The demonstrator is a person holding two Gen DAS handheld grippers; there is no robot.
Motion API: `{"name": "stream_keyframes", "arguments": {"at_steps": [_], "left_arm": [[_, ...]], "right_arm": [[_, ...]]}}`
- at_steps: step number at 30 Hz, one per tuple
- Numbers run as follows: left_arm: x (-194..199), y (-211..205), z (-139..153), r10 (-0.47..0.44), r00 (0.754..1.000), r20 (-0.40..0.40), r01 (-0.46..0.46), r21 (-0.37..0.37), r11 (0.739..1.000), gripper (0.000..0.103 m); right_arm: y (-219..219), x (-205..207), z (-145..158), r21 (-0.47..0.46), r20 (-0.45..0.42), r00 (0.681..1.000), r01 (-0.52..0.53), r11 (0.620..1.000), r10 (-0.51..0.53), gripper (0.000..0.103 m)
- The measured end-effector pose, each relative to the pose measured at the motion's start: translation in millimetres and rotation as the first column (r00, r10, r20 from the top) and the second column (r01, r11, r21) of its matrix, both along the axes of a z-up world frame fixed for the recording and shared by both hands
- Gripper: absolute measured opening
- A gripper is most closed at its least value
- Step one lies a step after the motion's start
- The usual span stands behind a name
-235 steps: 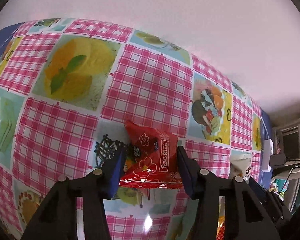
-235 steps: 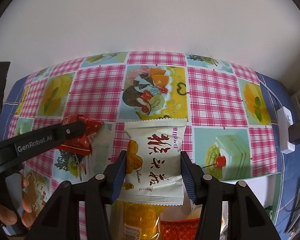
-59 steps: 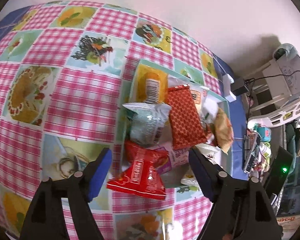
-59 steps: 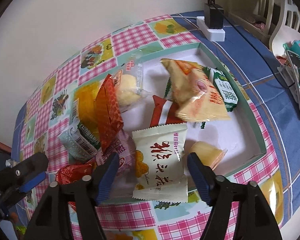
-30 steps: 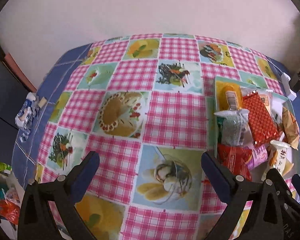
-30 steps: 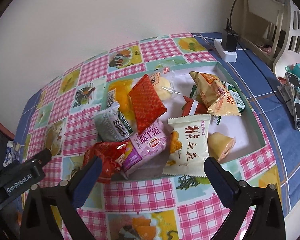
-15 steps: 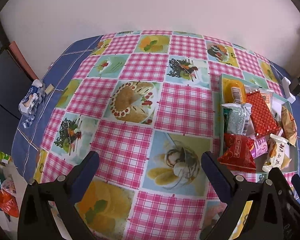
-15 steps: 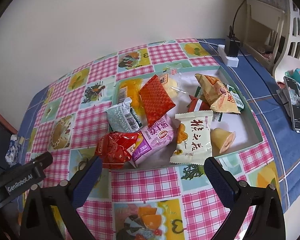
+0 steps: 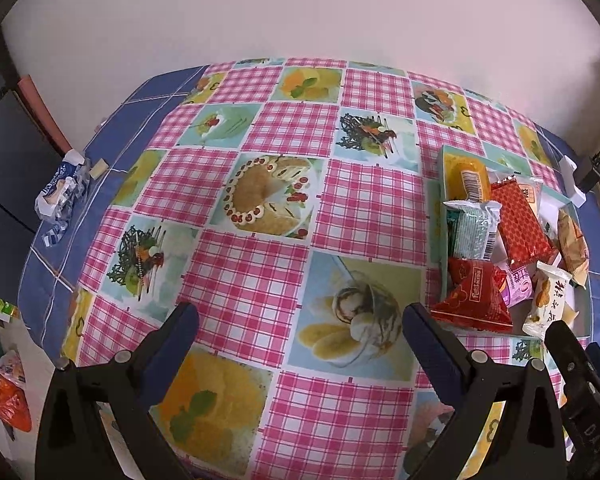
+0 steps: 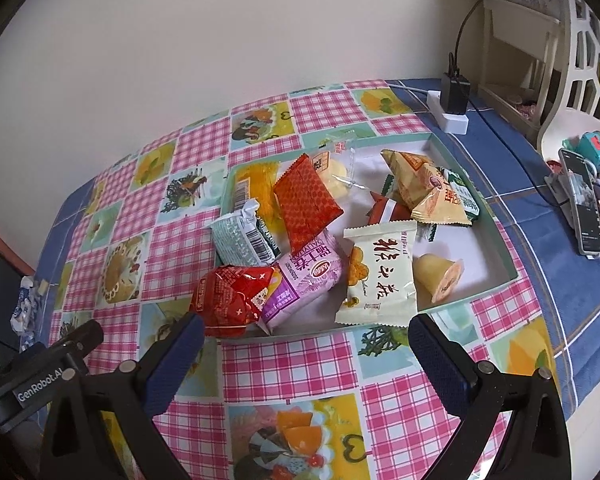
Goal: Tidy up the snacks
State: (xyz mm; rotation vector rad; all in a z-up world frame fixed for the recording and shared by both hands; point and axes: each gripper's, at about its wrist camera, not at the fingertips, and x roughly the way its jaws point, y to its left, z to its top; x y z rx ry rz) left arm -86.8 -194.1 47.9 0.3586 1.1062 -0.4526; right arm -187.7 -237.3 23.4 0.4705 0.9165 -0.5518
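Here both grippers' jaws gape wide and empty above crinkly foil packets (image 10: 306, 200) heaped in the shallow tray (image 10: 504, 256).

"GenRobot.AI" on left tool (image 10: 40, 376), "DALIYUAN" on purple packet (image 10: 304, 280)

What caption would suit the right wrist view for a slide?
Open right tool hovers before a tray of mixed snack packets on a checked tablecloth.

My two grippers, left (image 9: 298, 320) and right (image 10: 304, 332), are black plastic frames with blue-padded jaws and silver screws. White "GenRobot.AI" lettering marks the left one's side.
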Motion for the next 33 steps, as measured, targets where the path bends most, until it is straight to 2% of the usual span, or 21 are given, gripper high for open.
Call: {"name": "stream_keyframes", "arguments": {"at_steps": [7,14,33], "left_arm": [[5.9,-0.9,-15.4,0.015,0.998,-0.069,-0.012,0.04,0.999,0.101],[10.9,2.9,-19.2,0.039,0.993,-0.112,-0.036,0.026,0.999,0.101],[11.5,-0.2,-15.4,0.023,0.992,-0.125,-0.023,0.003,1.0,0.101]], "right_arm": [[0.2,3.2,-3.6,0.001,-0.022,1.0,-0.009,1.0,0.009,0.103],[1.4,7.3,-5.6,-0.013,-0.049,0.999,-0.021,1.0,0.02,0.103],[1.2,10.6,-11.2,-0.017,-0.093,0.996,-0.021,1.0,0.019,0.103]]}}
